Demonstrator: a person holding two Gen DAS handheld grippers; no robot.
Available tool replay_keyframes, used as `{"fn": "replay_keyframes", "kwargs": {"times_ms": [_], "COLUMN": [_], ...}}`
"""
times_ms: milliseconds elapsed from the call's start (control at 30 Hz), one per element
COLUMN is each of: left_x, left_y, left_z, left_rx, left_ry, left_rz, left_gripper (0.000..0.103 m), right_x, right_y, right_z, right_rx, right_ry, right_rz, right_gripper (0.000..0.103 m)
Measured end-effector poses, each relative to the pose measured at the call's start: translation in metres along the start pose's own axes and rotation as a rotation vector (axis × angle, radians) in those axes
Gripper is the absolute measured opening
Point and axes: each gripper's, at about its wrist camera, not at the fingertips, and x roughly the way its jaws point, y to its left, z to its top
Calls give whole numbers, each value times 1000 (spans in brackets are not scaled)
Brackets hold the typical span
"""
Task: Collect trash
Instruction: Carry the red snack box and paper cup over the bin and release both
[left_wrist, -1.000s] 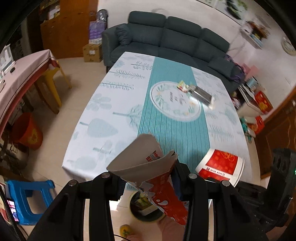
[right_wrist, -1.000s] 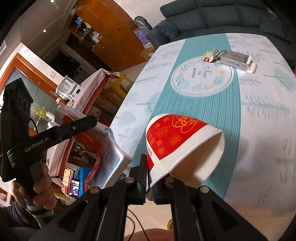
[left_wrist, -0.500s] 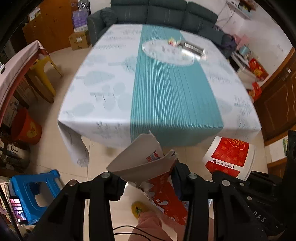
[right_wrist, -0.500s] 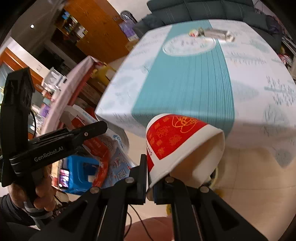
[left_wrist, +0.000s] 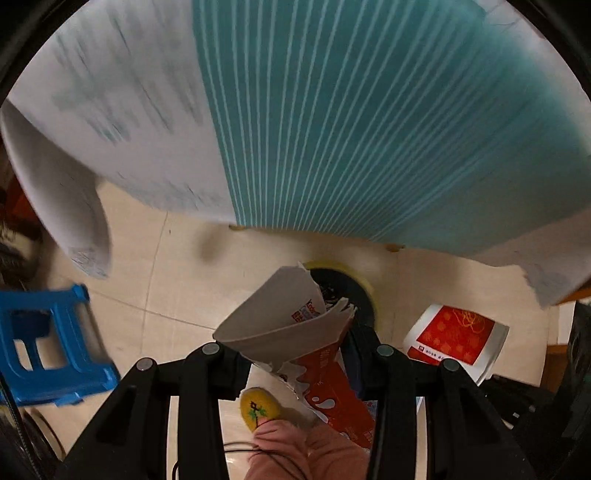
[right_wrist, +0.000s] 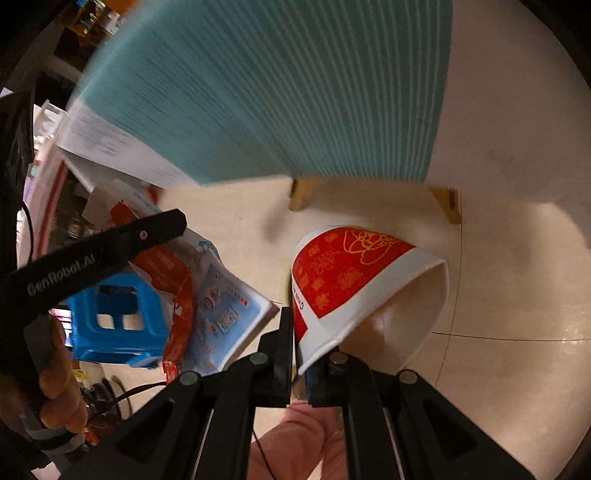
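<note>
My left gripper (left_wrist: 295, 354) is shut on a torn red and white carton (left_wrist: 288, 328), held above a round black bin with a yellow rim (left_wrist: 347, 288) on the floor. The carton also shows in the right wrist view (right_wrist: 207, 295), under the left gripper's finger (right_wrist: 110, 243). My right gripper (right_wrist: 301, 354) is shut on the wall of a red and white paper cup (right_wrist: 354, 284), mouth facing right. The cup also shows in the left wrist view (left_wrist: 454, 339), right of the bin.
The table with its teal and white cloth (left_wrist: 332, 110) overhangs the bin; its wooden legs (right_wrist: 301, 192) stand on the beige tile floor. A blue plastic stool (left_wrist: 48, 343) stands at left. A foot in a yellow slipper (left_wrist: 258, 406) is below the grippers.
Both grippers have dropped from above the tabletop to below its edge, tilting down toward the floor. The bin has come into view under the carton. Both still hold their trash.
</note>
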Motion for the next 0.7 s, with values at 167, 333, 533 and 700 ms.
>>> {"fn": "replay_keyframes", "kwargs": {"times_ms": [167, 333, 533, 700], "left_x": [66, 111, 138, 139], "left_y": [-4, -2, 1, 8], "left_z": [-7, -7, -12, -18], "left_rx": [-7, -14, -19, -24], "left_ry": [4, 38, 70, 89], "left_rz": [56, 88, 113, 119], "left_gripper": [41, 44, 64, 75], "right_x": [65, 108, 136, 139], "right_y": [-32, -48, -52, -47], "right_z": [-1, 5, 10, 8], "right_rx": [24, 36, 23, 20], "right_ry": [38, 66, 97, 101], "right_rz": [-29, -30, -43, -36], "right_gripper": [5, 5, 6, 29]}}
